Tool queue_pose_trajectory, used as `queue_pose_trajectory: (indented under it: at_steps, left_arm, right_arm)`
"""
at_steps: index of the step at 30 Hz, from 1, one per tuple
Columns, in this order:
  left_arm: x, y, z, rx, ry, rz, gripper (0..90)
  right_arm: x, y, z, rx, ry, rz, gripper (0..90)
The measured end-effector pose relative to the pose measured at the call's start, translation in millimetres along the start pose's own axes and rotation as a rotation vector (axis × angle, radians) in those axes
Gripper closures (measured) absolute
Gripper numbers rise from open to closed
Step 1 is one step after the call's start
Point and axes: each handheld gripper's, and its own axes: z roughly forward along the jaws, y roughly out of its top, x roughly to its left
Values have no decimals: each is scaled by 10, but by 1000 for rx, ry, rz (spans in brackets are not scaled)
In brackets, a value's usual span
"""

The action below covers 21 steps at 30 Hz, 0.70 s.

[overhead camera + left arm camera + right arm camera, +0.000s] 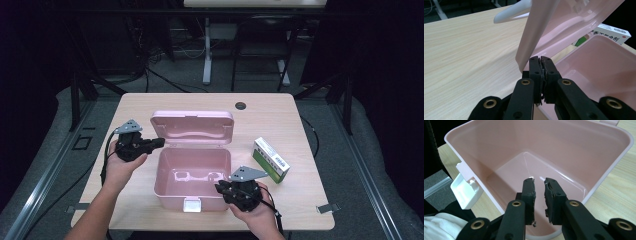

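Observation:
A pink plastic box (159,172) stands open mid-table, its lid (192,125) tipped up at the back and its inside bare. My left gripper (161,142) is at the lid's left end. In the left gripper view its jaws (540,58) are shut pad to pad, tips just beside the lid's (541,30) lower corner above the box (604,62). My right gripper (220,187) hovers over the box's front right corner. Its jaws (539,180) point down into the box (564,147), a narrow gap between them, nothing in it.
A green and white carton (270,160) lies on the wooden table (280,120) right of the box, also seen past the lid (614,33). A white latch (465,192) hangs on the box's front wall (192,204). A round cable hole (241,105) sits near the far edge.

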Motion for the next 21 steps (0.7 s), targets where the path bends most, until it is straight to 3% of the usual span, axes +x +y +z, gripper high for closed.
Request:
queue_pose_trajectory:
  at_steps: [21]
  left_arm:
    - [18,-51,79,29,8,-6,871]
  right_arm:
    - [0,-1,-1,0,3,3,778]
